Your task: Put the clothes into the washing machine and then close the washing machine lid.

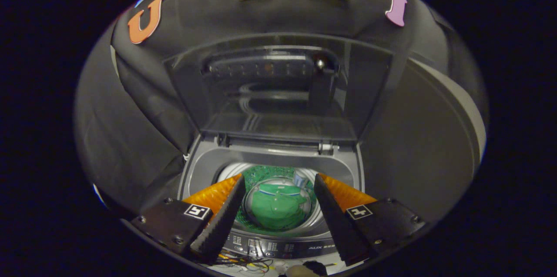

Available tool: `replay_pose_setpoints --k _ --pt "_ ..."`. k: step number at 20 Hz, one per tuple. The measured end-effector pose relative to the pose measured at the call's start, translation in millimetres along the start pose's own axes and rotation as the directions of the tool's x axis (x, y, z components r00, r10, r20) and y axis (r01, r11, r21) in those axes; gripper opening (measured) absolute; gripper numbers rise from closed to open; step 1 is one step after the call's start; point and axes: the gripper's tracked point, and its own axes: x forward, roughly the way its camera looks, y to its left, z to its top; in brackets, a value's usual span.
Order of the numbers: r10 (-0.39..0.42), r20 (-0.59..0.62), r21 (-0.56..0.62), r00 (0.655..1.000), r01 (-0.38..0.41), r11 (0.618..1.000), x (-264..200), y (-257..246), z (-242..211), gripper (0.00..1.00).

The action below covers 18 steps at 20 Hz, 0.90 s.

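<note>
A top-loading washing machine [198,168] stands below me with its tinted lid [278,90] raised upright at the back. Down in the drum lies a green garment [278,209] with a blue-and-white stripe near its collar. My gripper [278,181] hovers above the drum mouth, open, with nothing between its fingers. The green garment shows in the gap between the two fingers, well below them. The machine's control panel [278,246] runs along the front rim, just under the fingers.
Black cloth walls close in behind and on both sides of the machine. A pale curved panel [461,107] stands to the right. Some loose cables [248,264] lie in front of the control panel.
</note>
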Motion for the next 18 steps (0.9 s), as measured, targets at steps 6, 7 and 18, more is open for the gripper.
replay_pose_setpoints --k 6,7,18 --pt "0.014 0.088 0.011 0.996 -0.015 1.000 -31.9 6.3 55.8 0.99" --pt "0.013 0.103 0.012 0.995 -0.015 1.000 -34.3 7.4 67.3 0.99" --pt "-0.013 0.216 0.033 0.976 0.006 0.999 -43.9 13.8 169.6 0.99"
